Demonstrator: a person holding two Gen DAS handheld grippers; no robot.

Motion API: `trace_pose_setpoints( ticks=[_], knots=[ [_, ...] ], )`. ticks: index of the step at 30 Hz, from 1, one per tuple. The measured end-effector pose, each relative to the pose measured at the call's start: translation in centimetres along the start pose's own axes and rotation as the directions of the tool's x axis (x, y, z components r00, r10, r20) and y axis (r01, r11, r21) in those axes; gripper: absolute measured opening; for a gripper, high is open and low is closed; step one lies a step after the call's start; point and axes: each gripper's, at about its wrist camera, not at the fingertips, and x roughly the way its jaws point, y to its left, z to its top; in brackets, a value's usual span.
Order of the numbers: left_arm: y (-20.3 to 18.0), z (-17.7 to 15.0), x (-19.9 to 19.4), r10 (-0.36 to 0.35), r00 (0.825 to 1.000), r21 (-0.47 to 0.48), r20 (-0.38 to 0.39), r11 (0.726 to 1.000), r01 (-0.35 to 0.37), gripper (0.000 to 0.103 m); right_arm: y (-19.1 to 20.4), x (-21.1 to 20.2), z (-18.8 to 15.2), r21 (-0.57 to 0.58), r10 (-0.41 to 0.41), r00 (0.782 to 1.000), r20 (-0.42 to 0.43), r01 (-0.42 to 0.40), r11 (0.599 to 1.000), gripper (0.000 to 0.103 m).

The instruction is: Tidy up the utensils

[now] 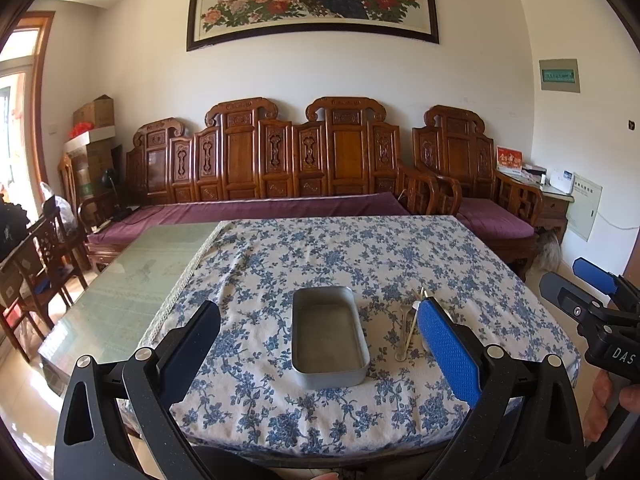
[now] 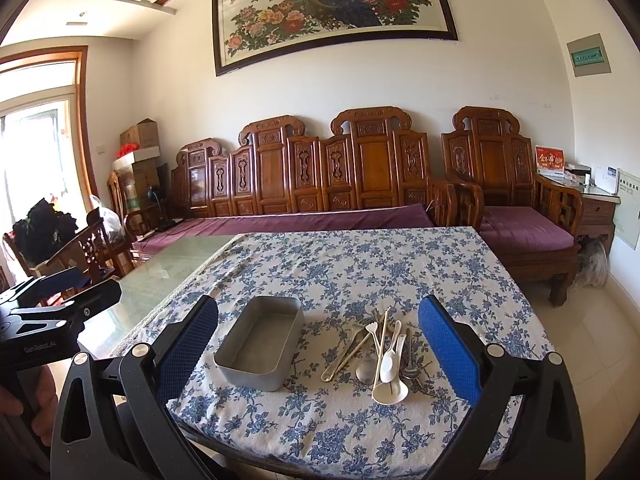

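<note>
The left gripper point(image 1: 320, 344) hovers with jaws spread wide, framing an empty grey rectangular metal tin point(image 2: 260, 344) ready to be filled. At the tin's three o'clock, a loose pile of white and steel utensils point(image 2: 384, 356) waits between the right gripper's point(image 2: 318, 340) parted, empty jaws.

left gripper point(image 1: 320, 336): black frame, silver screws | right gripper point(image 2: 318, 332): blue textured pads
</note>
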Motion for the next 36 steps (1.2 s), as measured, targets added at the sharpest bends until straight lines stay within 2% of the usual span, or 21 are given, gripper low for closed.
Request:
trace_pose_setpoints(
  ticks=[9,14,18,21,29,32,36],
  knots=[
    [-0.2,-1.5,4.5,-0.023,0.996,0.014,-0.088,1.000,0.024,0.095,-2.8,3.4,-1.7,0.005,-0.012,0.998,-0.064,0.012,1.000,0.100],
    [-0.9,-2.2,7.2,-0.064,0.989,0.031,-0.132,0.997,0.069,0.095,-5.2,6.6,-3.0,0.000,-0.030,0.991,-0.132,0.030,1.000,0.085],
    [-1.6,-2.8,9.6,-0.104,0.980,0.047,-0.170,0.992,0.113,0.095,-6.6,9.6,-4.1,-0.020,-0.038,0.979,-0.199,0.035,0.999,0.069],
    [-2.2,-3.3,11.2,-0.124,0.972,0.058,-0.200,0.989,0.138,0.095,-7.2,11.4,-4.7,-0.028,-0.039,0.970,-0.239,0.033,0.999,0.061],
    [-3.3,-4.1,15.0,-0.160,0.949,0.080,-0.272,0.979,0.188,0.095,-8.4,17.0,-6.8,-0.019,-0.010,0.937,-0.349,0.004,1.000,0.039],
    [-3.6,-4.3,16.1,-0.166,0.944,0.088,-0.287,0.976,0.198,0.095,-8.4,19.4,-8.1,-0.011,0.009,0.917,-0.398,-0.015,1.000,0.032],
    [-3.9,-4.6,17.8,-0.178,0.934,0.085,-0.309,0.973,0.213,0.093,-8.2,22.6,-10.6,-0.009,0.019,0.879,-0.477,-0.027,1.000,0.025]
  ],
)
